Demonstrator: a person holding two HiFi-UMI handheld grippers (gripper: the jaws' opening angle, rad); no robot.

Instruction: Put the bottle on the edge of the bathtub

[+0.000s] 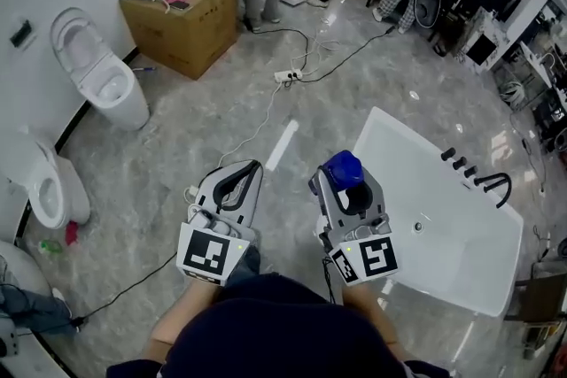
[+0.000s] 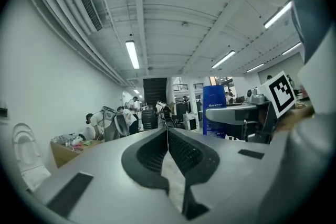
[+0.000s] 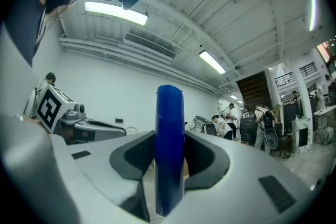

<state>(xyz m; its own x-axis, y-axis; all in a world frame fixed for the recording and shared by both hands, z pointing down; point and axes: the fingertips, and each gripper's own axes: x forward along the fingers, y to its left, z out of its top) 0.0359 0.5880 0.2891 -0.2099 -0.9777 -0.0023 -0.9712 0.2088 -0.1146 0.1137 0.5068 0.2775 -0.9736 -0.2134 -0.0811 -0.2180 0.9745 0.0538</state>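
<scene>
Bottle (image 1: 344,165), blue, sits clamped upright between the fingers of the right gripper (image 1: 342,181), near the bathtub (image 1: 469,261). Fingers of the left gripper (image 1: 251,169) are closed together, empty.

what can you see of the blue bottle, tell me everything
The blue bottle is deep blue and looks like glossy plastic. It is flat-bodied: narrow edge-on in the right gripper view, broad with white print on its face in the left gripper view. It stands upright, clamped between the jaws of the right gripper, which press its broad faces. Nothing else touches it. It is held in the air, just left of the white bathtub in the head view, not yet on its edge.
</scene>
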